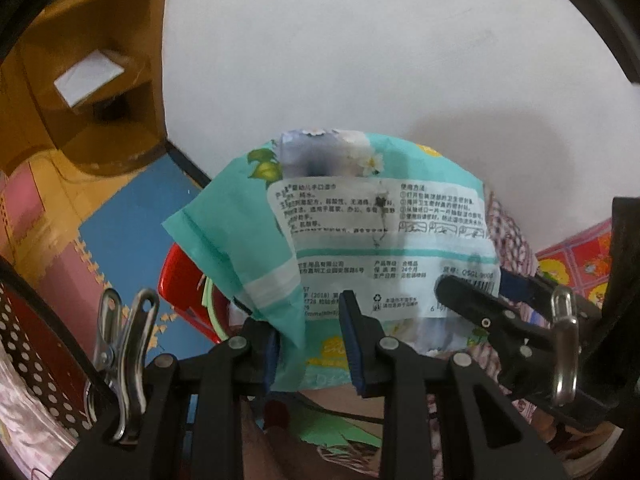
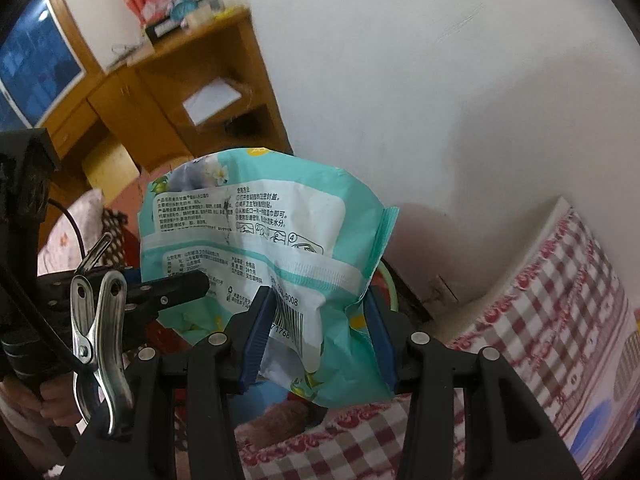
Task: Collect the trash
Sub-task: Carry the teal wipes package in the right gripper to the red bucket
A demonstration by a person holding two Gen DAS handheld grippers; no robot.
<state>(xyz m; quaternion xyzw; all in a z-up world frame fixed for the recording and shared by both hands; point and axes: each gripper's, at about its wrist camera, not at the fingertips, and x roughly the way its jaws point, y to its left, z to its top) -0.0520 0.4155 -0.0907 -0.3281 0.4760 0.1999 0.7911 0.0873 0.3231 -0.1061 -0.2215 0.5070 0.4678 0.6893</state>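
Observation:
A teal and white wet-wipes packet (image 1: 340, 220) (image 2: 248, 216), crumpled and soft, hangs in the air in front of a white wall. My left gripper (image 1: 314, 350) is shut on its lower left part, with blue pads on either side of the film. My right gripper (image 2: 320, 340) is shut on its lower right part near the barcode. Each view shows a black finger of the other gripper (image 1: 460, 292) (image 2: 188, 284) lying on the packet. Under the packet a red bin (image 1: 180, 292) with a green rim (image 2: 390, 280) is partly hidden.
A wooden desk (image 1: 100, 80) (image 2: 180, 100) with an open shelf stands at the left against the wall. Blue and pink foam mats (image 1: 132, 220) cover the floor. A red-checked cloth (image 2: 540, 320) lies at the right. A hand (image 2: 56, 404) holds the left gripper's handle.

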